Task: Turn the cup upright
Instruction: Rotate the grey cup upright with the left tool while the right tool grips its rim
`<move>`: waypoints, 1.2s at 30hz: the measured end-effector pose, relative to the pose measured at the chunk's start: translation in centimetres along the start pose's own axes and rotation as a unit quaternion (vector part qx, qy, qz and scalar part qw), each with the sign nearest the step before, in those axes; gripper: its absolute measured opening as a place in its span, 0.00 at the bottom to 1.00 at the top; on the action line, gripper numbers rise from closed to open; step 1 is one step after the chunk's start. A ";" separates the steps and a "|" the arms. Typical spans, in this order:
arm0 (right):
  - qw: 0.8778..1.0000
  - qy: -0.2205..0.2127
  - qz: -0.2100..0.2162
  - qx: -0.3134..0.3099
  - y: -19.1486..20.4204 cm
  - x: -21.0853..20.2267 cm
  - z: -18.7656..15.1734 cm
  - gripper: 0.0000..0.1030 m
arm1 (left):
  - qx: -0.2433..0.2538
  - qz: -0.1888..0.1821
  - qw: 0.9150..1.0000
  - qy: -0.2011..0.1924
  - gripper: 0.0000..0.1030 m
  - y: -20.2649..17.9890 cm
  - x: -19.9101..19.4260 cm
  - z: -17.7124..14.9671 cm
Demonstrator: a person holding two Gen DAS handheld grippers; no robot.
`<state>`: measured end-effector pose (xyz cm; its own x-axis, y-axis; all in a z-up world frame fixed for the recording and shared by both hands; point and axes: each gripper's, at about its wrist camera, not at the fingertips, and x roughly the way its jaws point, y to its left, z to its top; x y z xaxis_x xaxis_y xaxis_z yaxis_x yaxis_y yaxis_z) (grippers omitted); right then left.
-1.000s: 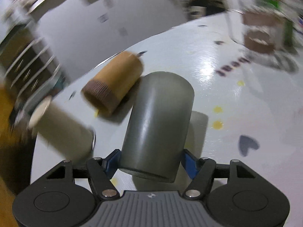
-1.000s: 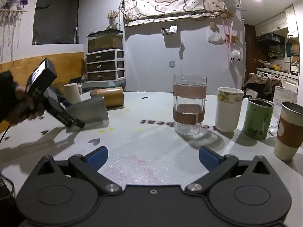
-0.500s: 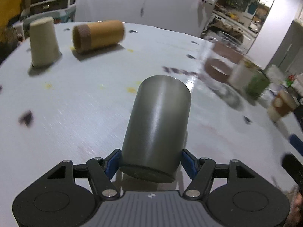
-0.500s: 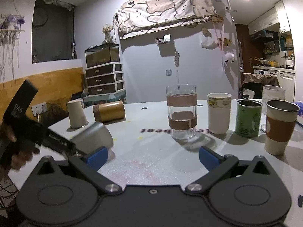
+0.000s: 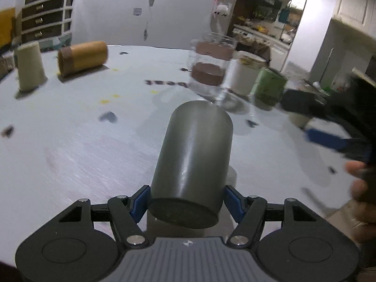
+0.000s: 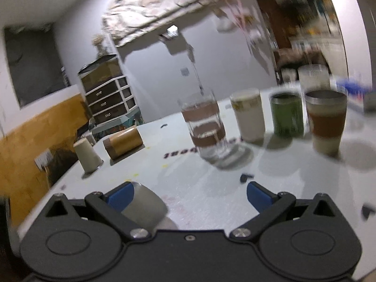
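Note:
My left gripper (image 5: pixel 186 199) is shut on a dark grey cup (image 5: pixel 195 162), gripping it near its closed base, with the cup pointing away over the white table (image 5: pixel 70 145). The same grey cup (image 6: pixel 143 205) shows low in the right wrist view, just behind the left blue fingertip (image 6: pixel 119 195). My right gripper (image 6: pixel 188 193) is open and empty; it also shows blurred at the right of the left wrist view (image 5: pixel 329 138).
A tan cup (image 5: pixel 82 57) lies on its side at the far left beside an upside-down cream cup (image 5: pixel 29 67). A glass with brown bands (image 6: pixel 204 129), a white cup (image 6: pixel 249 117), a green cup (image 6: pixel 286 115) and a metal cup with brown sleeve (image 6: pixel 326 122) stand upright.
My left gripper has swung right with the grey cup, toward the middle of the table. My right gripper has tilted and moved close to the grey cup.

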<state>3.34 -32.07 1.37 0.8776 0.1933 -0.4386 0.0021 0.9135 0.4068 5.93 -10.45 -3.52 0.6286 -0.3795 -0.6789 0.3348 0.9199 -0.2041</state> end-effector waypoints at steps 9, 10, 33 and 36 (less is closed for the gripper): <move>0.983 0.114 0.049 0.135 -1.1 4.6 -1.6 0.99 | -0.017 -0.006 0.999 -0.037 0.65 -1.0 -0.1 -1.7; 0.979 0.127 0.052 0.149 -1.3 5.2 -1.8 0.97 | -0.018 -0.007 0.999 -0.037 0.64 -1.1 -0.2 -1.7; 0.947 0.281 0.084 0.130 0.7 12.0 0.6 0.75 | -0.018 -0.043 0.998 -0.034 0.61 -0.4 -0.8 -2.8; 0.957 0.258 0.086 0.102 1.1 10.5 1.0 0.75 | -0.016 -0.054 0.998 -0.031 0.62 -0.5 -0.7 -2.8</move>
<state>13.04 -29.40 -1.93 0.5192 0.5335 -0.6677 0.0186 0.7740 0.6329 3.29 -10.38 -4.90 0.6328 -0.4808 -0.6069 0.3812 0.8757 -0.2963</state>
